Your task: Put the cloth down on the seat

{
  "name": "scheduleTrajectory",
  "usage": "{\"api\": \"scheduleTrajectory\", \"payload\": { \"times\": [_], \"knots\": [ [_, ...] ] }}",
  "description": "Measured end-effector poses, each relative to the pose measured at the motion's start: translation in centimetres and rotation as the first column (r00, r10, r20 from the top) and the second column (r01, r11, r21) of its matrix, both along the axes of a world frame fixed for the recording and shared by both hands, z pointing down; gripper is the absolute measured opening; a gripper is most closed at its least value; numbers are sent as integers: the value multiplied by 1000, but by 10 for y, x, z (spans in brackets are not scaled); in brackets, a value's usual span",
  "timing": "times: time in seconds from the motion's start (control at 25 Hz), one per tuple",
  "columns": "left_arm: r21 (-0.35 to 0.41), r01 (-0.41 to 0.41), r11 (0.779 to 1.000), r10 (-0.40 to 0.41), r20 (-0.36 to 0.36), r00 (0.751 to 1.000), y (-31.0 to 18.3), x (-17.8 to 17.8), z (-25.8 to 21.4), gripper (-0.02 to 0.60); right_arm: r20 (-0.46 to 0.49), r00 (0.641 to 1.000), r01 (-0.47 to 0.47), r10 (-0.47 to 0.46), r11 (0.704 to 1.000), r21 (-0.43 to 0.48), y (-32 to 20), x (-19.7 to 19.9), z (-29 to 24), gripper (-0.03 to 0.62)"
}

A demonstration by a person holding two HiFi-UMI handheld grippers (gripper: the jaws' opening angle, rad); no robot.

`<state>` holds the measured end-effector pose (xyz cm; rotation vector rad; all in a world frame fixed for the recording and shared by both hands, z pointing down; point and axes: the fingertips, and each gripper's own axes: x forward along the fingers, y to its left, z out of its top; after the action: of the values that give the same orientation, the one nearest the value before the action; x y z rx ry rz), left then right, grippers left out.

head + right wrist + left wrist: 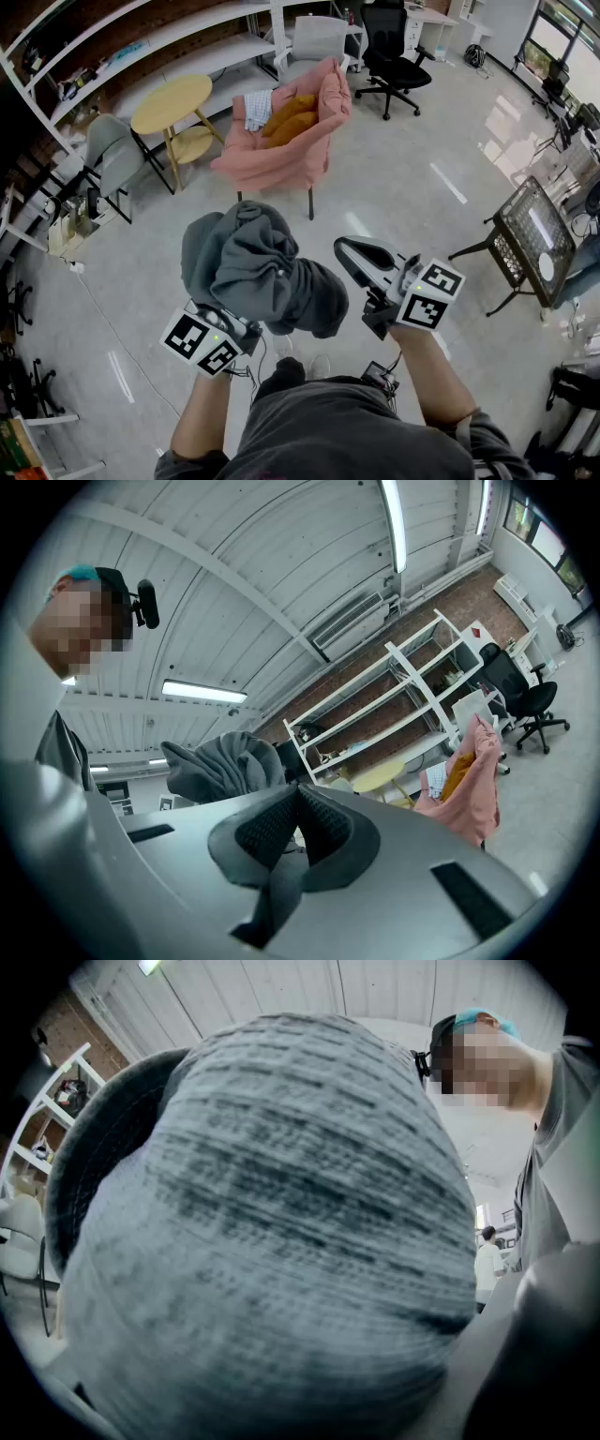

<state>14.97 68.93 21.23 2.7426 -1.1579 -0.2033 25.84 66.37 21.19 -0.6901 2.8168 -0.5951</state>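
A bundled grey cloth [258, 267] is held up in the air over my left gripper [230, 328], whose jaws are buried under it. In the left gripper view the cloth [281, 1232] fills almost the whole picture, pressed close to the camera. My right gripper [344, 247] stands just right of the cloth, apart from it; its pads [323, 822] meet at the tips with nothing between them. The seat, a pink armchair [281, 155] with orange cushions [291, 117] on it, stands farther ahead on the floor and also shows as the pink armchair [473, 780].
A round yellow table [172, 101] stands left of the armchair, a grey chair [112, 155] beyond it. White shelves [141, 37] line the back wall. A black office chair [394, 47] is behind the seat, a black mesh table [530, 234] at right.
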Motion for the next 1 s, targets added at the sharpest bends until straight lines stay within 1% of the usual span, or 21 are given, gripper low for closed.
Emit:
{"api": "scheduleTrajectory", "payload": {
  "times": [0.44, 0.56, 0.72, 1.0],
  "knots": [
    [-3, 10, 1000, -10, -8, 1000, -12, -7, 7, 262, 9, 1000, 15, -15, 1000, 1, -12, -6, 5, 14],
    [-9, 13, 1000, -13, -10, 1000, -17, -12, 12, 262, 16, 1000, -11, 11, 1000, -8, -21, -6, 8, 15],
    [-23, 13, 1000, -14, -18, 1000, -40, -33, 15, 262, 12, 1000, -28, 28, 999, -30, -45, -22, 11, 15],
    [-29, 4, 1000, -5, -27, 1000, -82, -82, 19, 261, -1, 999, -42, 42, 998, -43, -86, -72, 15, 15]
  ]
}}
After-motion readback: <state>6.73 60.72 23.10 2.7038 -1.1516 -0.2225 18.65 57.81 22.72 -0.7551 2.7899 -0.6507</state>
